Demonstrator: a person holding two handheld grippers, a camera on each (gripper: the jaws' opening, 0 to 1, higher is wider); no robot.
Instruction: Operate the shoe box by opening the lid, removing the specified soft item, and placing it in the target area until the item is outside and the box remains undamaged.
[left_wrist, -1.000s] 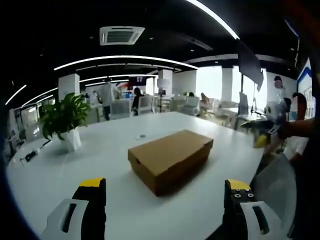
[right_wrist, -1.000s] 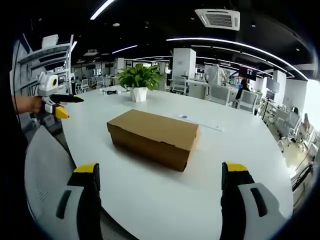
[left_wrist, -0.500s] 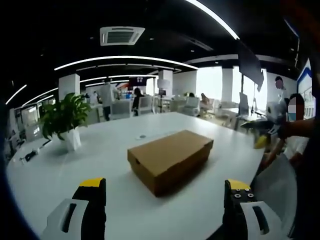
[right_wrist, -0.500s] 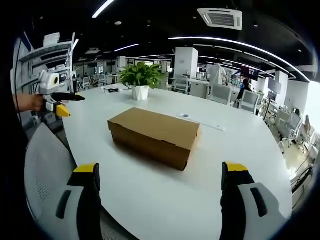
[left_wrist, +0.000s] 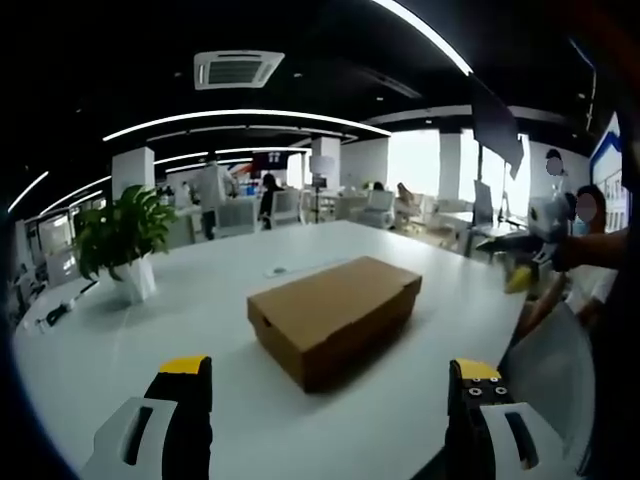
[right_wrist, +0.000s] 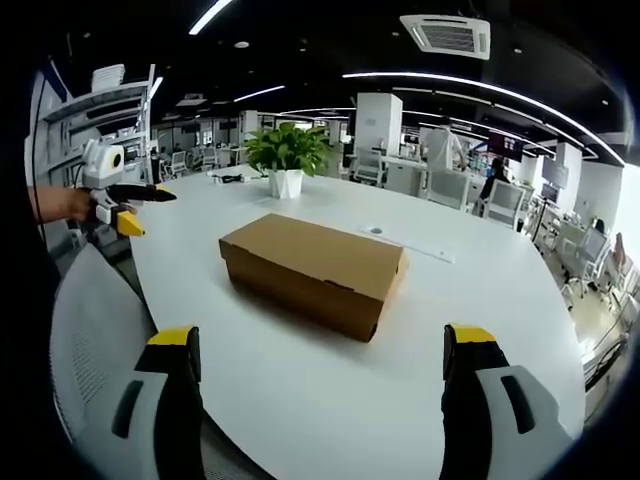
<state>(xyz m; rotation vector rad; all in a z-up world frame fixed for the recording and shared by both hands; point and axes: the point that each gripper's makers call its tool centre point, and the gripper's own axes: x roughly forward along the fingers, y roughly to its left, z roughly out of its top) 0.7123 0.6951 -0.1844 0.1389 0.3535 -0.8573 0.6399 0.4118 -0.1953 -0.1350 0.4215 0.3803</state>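
Note:
A closed brown cardboard shoe box (left_wrist: 333, 316) (right_wrist: 312, 271) lies on the white round table (left_wrist: 200, 310) (right_wrist: 480, 300), lid on, contents hidden. My left gripper (left_wrist: 330, 375) hovers open near the table's edge, well short of the box, nothing between its yellow-tipped fingers (left_wrist: 185, 368). My right gripper (right_wrist: 325, 340) is open too, on the other side, also apart from the box. In the right gripper view the left gripper (right_wrist: 120, 205) shows at far left; in the left gripper view the right gripper (left_wrist: 525, 262) shows at far right.
A potted green plant (left_wrist: 122, 243) (right_wrist: 286, 160) stands on the table beyond the box. A grey mesh chair back (right_wrist: 95, 350) (left_wrist: 555, 370) sits at the table edge. A thin white strip (right_wrist: 410, 246) lies on the table behind the box. People and desks fill the background.
Both views shifted slightly: the box sits a little lower in the right gripper view and a little left in the left gripper view. Nothing was touched; both grippers stayed open.

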